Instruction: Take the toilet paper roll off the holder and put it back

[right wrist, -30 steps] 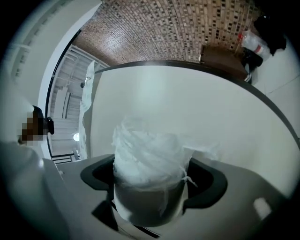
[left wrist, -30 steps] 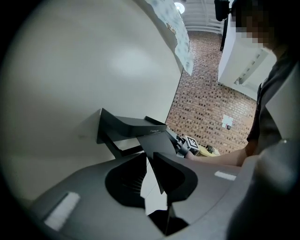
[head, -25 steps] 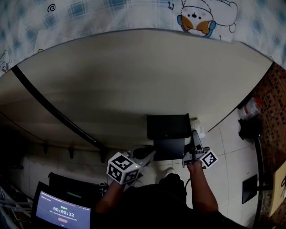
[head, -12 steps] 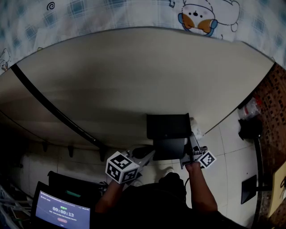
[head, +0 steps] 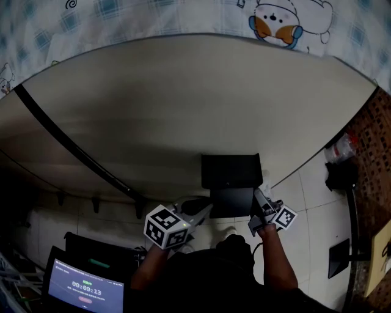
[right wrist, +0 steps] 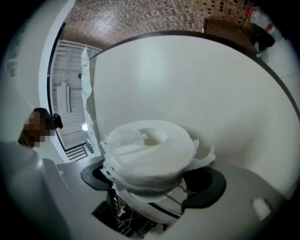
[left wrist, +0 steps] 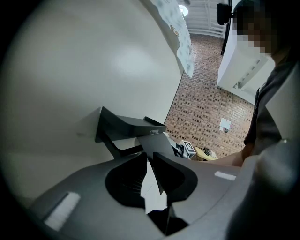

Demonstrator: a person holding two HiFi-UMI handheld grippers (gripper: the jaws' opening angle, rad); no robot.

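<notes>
A black wall-mounted holder (head: 231, 177) juts from the beige wall, and its shelf and bracket (left wrist: 126, 124) show ahead of the left jaws. My right gripper (head: 259, 198) is just off the holder's right side. In the right gripper view it (right wrist: 151, 180) is shut on the white toilet paper roll (right wrist: 150, 150), whose ragged loose end hangs off the side. My left gripper (head: 204, 211) hovers below the holder's left corner; its jaws (left wrist: 150, 157) are shut with nothing between them.
A black strip (head: 73, 147) runs diagonally across the wall. A patterned cloth (head: 183, 15) hangs along the top. A screen with a timer (head: 85, 287) sits at the lower left. Dark objects (head: 342, 174) stand on the tiled floor (head: 311, 208) at right.
The right gripper with the roll has tilted and drawn slightly down and left, closer to the holder's right edge. The left gripper has hardly moved.
</notes>
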